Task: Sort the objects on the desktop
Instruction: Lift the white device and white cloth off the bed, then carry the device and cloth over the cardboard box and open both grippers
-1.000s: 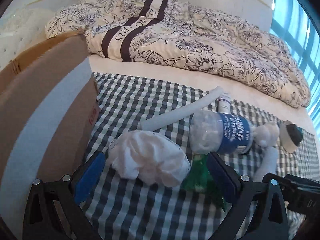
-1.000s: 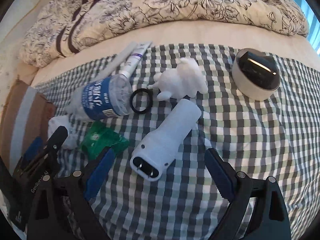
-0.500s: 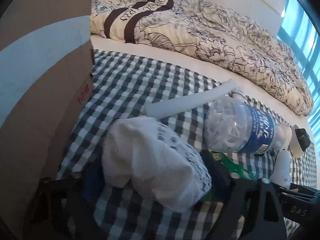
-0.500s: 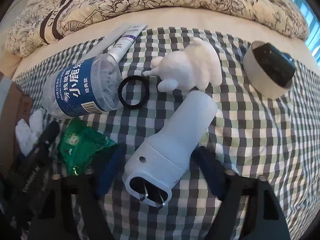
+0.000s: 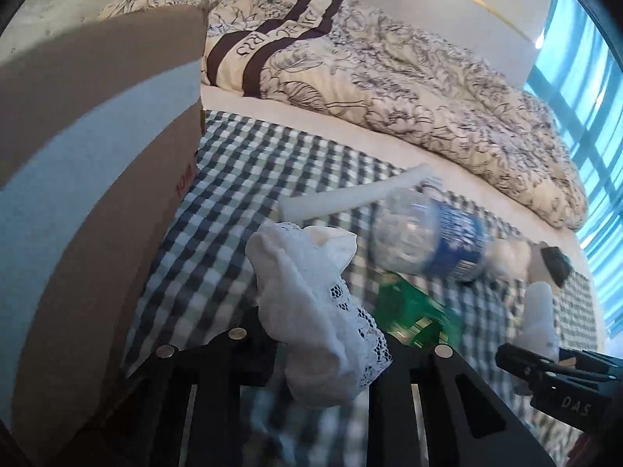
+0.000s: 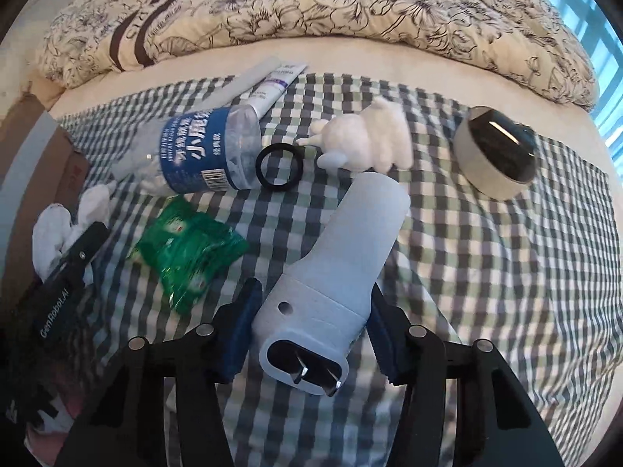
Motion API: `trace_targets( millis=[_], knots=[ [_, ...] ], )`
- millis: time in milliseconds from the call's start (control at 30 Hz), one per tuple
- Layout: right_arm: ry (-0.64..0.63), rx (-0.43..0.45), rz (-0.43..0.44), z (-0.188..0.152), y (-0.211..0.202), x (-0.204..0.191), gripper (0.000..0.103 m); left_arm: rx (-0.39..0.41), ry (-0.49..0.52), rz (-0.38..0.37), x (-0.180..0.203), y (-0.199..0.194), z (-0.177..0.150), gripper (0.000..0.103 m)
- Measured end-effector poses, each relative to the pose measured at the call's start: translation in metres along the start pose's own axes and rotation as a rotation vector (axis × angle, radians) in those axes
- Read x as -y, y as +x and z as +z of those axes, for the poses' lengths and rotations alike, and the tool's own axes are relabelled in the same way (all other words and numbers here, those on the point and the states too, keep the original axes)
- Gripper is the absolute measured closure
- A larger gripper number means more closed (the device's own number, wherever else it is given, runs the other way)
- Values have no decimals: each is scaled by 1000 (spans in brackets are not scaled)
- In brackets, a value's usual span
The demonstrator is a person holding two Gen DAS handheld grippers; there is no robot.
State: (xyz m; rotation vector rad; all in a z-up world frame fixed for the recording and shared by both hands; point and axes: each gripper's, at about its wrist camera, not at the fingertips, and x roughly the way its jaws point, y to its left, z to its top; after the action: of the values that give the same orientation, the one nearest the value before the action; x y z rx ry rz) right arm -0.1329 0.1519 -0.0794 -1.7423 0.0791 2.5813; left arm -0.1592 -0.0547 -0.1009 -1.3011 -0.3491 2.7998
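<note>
My left gripper [image 5: 311, 346] is shut on a white lace-trimmed sock [image 5: 311, 303], lifted off the checked cloth [image 5: 249, 171] beside the cardboard box [image 5: 89, 179]. My right gripper [image 6: 311, 323] is shut on the plug end of a pale blue charger [image 6: 342, 264], which rests tilted on the cloth. Loose on the cloth lie a clear bottle with a blue label [image 6: 202, 151], a green packet [image 6: 187, 249], a black ring [image 6: 278, 171], a white plush toy [image 6: 370, 140], a toothpaste tube [image 6: 276, 83] and a round grey-black device [image 6: 494, 157].
The cardboard box [image 6: 46, 163] stands at the left edge of the cloth. A floral quilt [image 6: 311, 4] is heaped along the far side of the bed. A window [image 5: 584, 89] is at the right. The left gripper's body [image 6: 62, 295] shows at the right view's lower left.
Both grippers went from open to shut. The left closed on the sock and raised it toward the box; the right moved in and closed on the charger.
</note>
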Motion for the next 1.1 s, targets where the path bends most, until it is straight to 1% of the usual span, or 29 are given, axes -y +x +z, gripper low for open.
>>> trace_targets(
  millis=[100, 167, 267, 400, 467, 533, 733, 833, 1000, 1033, 1100],
  knots=[
    [-1, 12, 21, -11, -19, 3, 51, 25, 33, -16, 12, -23, -3, 80],
    [-2, 25, 28, -11, -28, 1, 51, 35, 34, -29, 17, -40, -6, 80],
    [3, 53, 49, -20, -48, 2, 51, 48, 38, -48, 22, -65, -12, 80],
    [3, 86, 80, -28, -69, 0, 51, 78, 54, -58, 26, -99, -20, 80],
    [-1, 100, 93, -36, -82, 0, 51, 95, 60, -51, 27, -115, -21, 80],
    [0, 112, 97, -39, -91, -4, 51, 106, 65, -27, 27, -128, -22, 80],
    [-15, 144, 114, -48, -113, -14, 51, 108, 66, 4, 17, -157, -30, 80],
    [-38, 160, 131, -51, -126, -27, 51, 109, 55, 18, 8, -168, -29, 80],
    [-85, 196, 168, -52, -148, -59, 51, 143, 58, 30, -4, -194, -16, 80],
    [-92, 197, 181, -51, -152, -65, 51, 154, 57, 35, -7, -200, -12, 80],
    [-104, 189, 235, -48, -158, -78, 51, 173, 52, 42, -16, -210, -3, 80]
  ],
)
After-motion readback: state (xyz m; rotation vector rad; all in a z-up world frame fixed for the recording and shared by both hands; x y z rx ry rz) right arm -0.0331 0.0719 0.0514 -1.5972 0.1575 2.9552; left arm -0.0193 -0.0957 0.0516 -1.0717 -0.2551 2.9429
